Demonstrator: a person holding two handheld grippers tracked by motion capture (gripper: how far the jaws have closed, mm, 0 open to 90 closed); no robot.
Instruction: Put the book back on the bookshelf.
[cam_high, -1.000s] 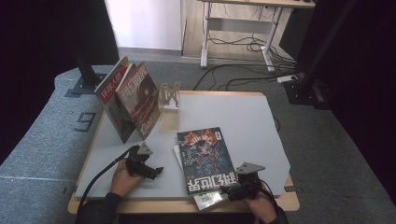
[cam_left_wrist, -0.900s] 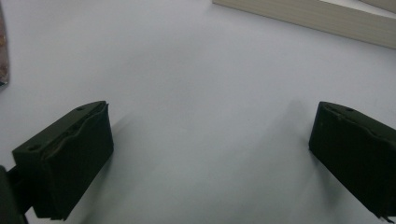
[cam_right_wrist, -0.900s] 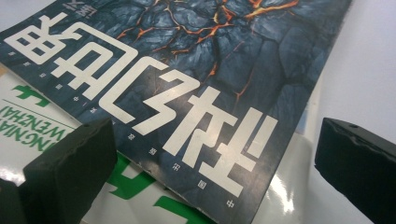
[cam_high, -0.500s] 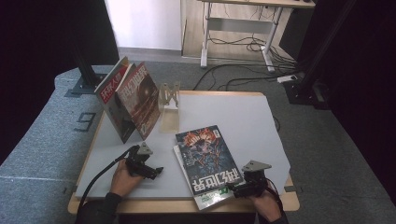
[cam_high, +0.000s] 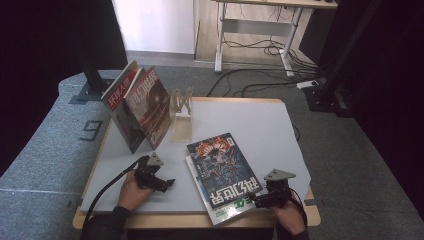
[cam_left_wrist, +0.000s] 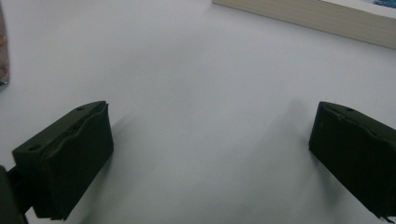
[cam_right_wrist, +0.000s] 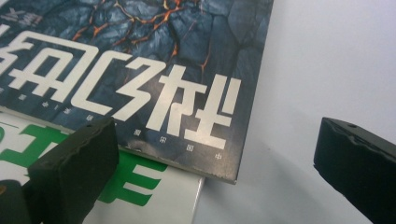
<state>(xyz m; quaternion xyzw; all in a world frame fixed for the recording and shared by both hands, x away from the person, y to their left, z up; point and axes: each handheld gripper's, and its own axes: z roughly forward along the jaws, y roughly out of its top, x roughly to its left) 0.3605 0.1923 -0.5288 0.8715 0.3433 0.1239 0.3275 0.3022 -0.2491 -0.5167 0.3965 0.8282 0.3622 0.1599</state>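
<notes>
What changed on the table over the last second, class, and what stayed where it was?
The two stacked magazines swung round, their near end sliding toward the table's front edge. The right gripper drew back toward the front right corner; its jaws are open at the top magazine's corner, gripping nothing. The left gripper stayed open on the white tabletop. The upright magazines and clear stand did not move.

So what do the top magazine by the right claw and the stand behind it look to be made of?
The top magazine looks like paper with a coated, slightly glossy cover: crisp printed lettering, a thin flat edge, and pale stacked page edges in the left gripper view. The stand seems to be clear acrylic or similar plastic, since the table shows through it, though glass cannot be ruled out.
</notes>
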